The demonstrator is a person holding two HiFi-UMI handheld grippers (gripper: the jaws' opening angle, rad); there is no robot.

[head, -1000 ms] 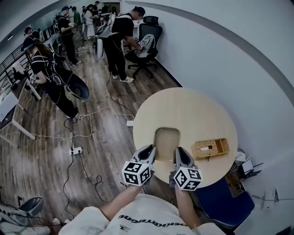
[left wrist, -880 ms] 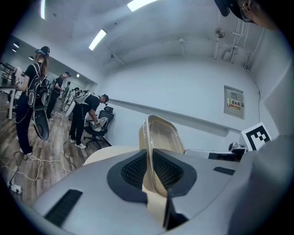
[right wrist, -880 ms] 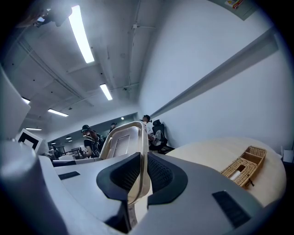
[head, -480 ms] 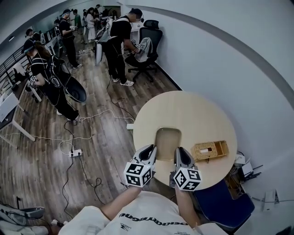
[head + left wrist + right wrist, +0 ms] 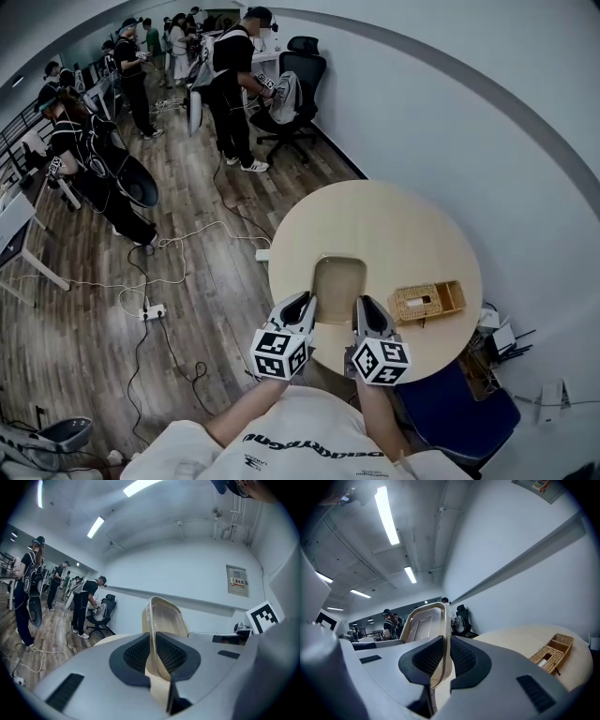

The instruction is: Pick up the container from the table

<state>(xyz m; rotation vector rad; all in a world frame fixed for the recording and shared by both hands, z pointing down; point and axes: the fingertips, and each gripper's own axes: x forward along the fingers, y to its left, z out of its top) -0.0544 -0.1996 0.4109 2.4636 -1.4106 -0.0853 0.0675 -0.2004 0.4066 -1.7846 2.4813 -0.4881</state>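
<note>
A beige, translucent rectangular container [image 5: 338, 287] is held over the near part of the round wooden table [image 5: 394, 225]. My left gripper [image 5: 306, 305] is shut on its left rim, and in the left gripper view the rim [image 5: 157, 620] runs between the two dark pads. My right gripper [image 5: 360, 307] is shut on the right rim; the right gripper view shows the container [image 5: 426, 625] pinched between the pads and standing up ahead of them. Whether the container's base touches the table is hidden.
A woven wicker box [image 5: 427, 301] lies on the table to the right of the container. Several people [image 5: 230, 80] stand across the room by an office chair [image 5: 302, 80]. Cables [image 5: 159, 281] and a power strip lie on the wooden floor at the left.
</note>
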